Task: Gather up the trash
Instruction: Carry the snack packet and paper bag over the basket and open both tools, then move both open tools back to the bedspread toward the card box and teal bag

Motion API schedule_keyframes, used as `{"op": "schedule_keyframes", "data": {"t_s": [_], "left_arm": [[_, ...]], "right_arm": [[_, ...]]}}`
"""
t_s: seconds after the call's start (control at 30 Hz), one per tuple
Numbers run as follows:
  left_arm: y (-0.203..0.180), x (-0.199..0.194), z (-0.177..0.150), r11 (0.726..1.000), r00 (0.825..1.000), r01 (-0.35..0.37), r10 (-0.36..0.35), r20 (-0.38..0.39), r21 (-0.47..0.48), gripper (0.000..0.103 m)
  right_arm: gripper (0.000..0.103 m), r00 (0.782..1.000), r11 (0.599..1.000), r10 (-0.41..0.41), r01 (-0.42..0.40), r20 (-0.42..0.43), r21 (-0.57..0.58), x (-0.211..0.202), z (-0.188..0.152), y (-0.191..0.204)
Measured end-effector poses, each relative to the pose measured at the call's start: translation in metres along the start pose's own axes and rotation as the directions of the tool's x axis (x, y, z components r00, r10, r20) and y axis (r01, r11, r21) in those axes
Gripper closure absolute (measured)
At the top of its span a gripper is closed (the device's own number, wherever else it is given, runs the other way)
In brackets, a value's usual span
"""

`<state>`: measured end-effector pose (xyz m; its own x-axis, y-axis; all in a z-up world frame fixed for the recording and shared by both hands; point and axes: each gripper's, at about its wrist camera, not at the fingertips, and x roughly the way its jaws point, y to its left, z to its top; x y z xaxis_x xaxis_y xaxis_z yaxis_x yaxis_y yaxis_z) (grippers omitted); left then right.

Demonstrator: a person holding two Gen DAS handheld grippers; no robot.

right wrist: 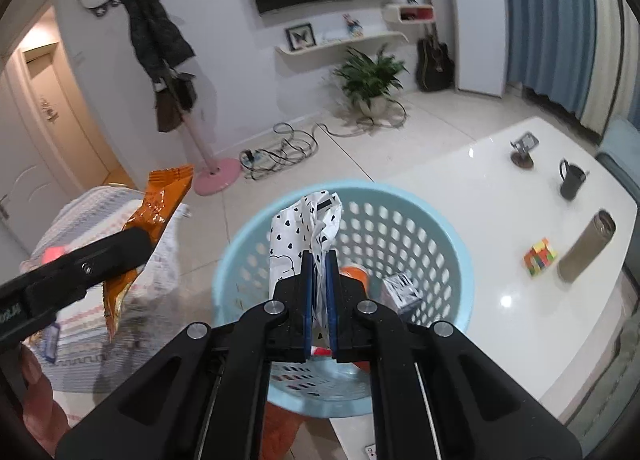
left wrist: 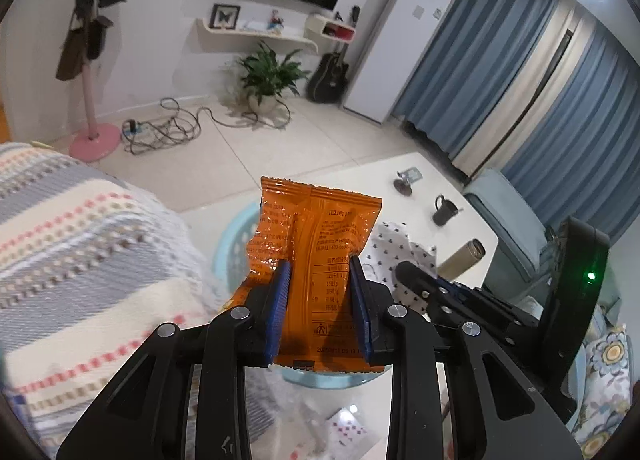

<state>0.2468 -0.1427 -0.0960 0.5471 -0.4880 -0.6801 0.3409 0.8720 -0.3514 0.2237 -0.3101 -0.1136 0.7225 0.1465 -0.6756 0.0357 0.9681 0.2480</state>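
My left gripper [left wrist: 320,266] is shut on an orange snack wrapper [left wrist: 316,228], held upright above the light blue basket [left wrist: 230,236]. The same wrapper [right wrist: 160,200] shows at the left in the right wrist view, beside the basket. My right gripper [right wrist: 319,260] is shut on a white wrapper with black hearts [right wrist: 304,220], held over the basket's opening [right wrist: 424,204]. That white wrapper also shows in the left wrist view [left wrist: 394,248]. Inside the basket lie an orange item [right wrist: 354,274] and a small black-and-white box [right wrist: 402,290].
The basket stands at the white table's [right wrist: 500,180] left end. On the table are a dark mug [right wrist: 570,180], a steel flask [right wrist: 586,246], a coloured cube [right wrist: 540,256] and a phone stand [right wrist: 522,150]. A striped blanket [left wrist: 80,240] lies left. Cables and a plant are on the floor.
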Motion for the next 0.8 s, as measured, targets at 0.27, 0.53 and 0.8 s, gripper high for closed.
{"op": "schedule_keyframes", "data": {"t_s": [0.27,0.53,0.8], "left_arm": [[-0.003,0.035,-0.013,1.0,0.997,-0.001,0.001,-0.074,0.004,0.065],[-0.004,0.026,-0.019,1.0,0.998,0.003,-0.002,-0.068,0.018,0.049],[-0.01,-0.007,-0.025,1.0,1.0,-0.018,0.018,-0.012,0.013,0.031]], "right_arm": [[0.098,0.997,0.998,-0.012,0.017,-0.075,0.064,0.03,-0.014,-0.028],[0.065,0.997,0.995,-0.005,0.012,-0.073,0.099,0.023,-0.019,-0.036],[0.065,0.999,0.996,0.021,-0.016,-0.05,0.084,0.002,-0.02,-0.021]]}}
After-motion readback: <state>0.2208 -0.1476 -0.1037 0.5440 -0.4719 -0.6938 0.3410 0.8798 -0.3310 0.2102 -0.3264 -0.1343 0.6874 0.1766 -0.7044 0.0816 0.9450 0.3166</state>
